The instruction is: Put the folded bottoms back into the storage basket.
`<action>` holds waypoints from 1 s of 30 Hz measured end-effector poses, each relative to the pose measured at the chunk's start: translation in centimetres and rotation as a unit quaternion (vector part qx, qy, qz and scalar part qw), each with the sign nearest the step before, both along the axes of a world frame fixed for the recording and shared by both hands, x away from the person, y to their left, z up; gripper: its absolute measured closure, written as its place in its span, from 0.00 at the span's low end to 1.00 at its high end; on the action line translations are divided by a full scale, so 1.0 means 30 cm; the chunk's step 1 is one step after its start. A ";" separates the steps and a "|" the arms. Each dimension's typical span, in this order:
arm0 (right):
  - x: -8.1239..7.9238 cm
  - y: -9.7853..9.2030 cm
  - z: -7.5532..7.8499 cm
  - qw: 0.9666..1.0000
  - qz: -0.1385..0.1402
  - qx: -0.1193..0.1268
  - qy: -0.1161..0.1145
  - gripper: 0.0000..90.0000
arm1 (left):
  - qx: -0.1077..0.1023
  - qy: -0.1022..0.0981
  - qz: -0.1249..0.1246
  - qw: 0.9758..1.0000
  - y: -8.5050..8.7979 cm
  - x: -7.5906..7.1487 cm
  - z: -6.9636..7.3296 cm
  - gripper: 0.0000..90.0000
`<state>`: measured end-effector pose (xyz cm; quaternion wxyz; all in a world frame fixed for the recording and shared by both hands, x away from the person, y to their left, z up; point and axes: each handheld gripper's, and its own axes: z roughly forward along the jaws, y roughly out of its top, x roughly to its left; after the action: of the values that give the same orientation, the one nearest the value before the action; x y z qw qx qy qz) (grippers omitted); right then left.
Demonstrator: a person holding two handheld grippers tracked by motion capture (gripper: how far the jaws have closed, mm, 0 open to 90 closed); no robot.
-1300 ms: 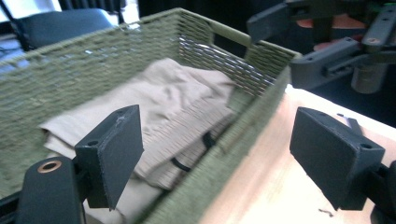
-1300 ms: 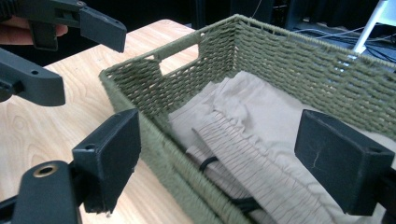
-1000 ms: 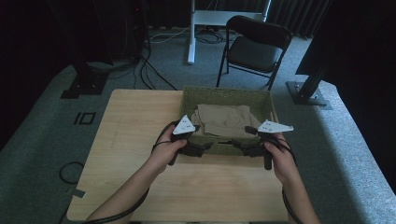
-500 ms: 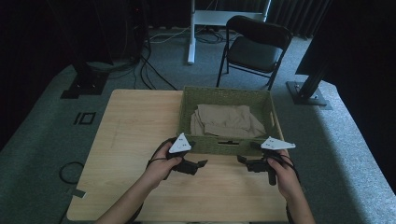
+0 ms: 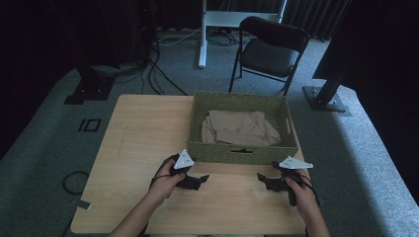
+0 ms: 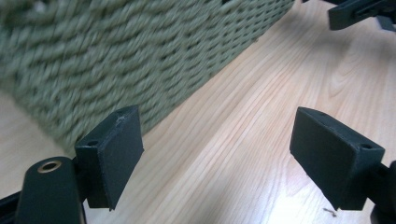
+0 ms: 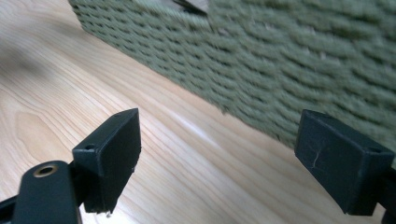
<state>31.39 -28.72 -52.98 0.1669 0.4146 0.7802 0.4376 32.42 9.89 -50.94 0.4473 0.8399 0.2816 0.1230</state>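
Both grippers, left [image 5: 201, 178] and right [image 5: 262, 181], fingers wide and empty, hover before the basket [image 5: 243, 152]; cloth [image 5: 238, 128] looks stowed, job seemingly finished.

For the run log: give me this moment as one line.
left gripper: open, empty | right gripper: open, empty | both over table, before basket | folded cloth: in basket

A green woven basket [image 5: 242, 152] stands upright on the wooden counter [image 5: 138, 133], toward its far right part. It is rectangular, with a slot handle cut into its near wall. Inside lies a folded beige cloth [image 5: 238, 128], loosely creased and lying flat below the rim, filling most of the basket's floor.
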 end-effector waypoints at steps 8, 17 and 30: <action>-0.023 -0.032 -0.038 1.000 -0.020 -0.019 0.010 0.16 | 0.016 0.010 0.028 0.999 0.064 -0.013 -0.071 0.20; -0.050 -0.067 -0.069 0.999 -0.042 -0.020 0.024 0.16 | 0.024 0.018 0.049 0.998 0.115 -0.028 -0.108 0.20; -0.091 -0.122 -0.087 0.994 -0.087 -0.048 0.039 0.16 | 0.054 0.017 0.106 0.993 0.228 -0.062 -0.135 0.20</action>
<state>28.66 -32.39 -55.59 0.1930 0.4889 0.7675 0.3669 30.58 16.73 -54.99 0.3806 0.8304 0.3694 0.1706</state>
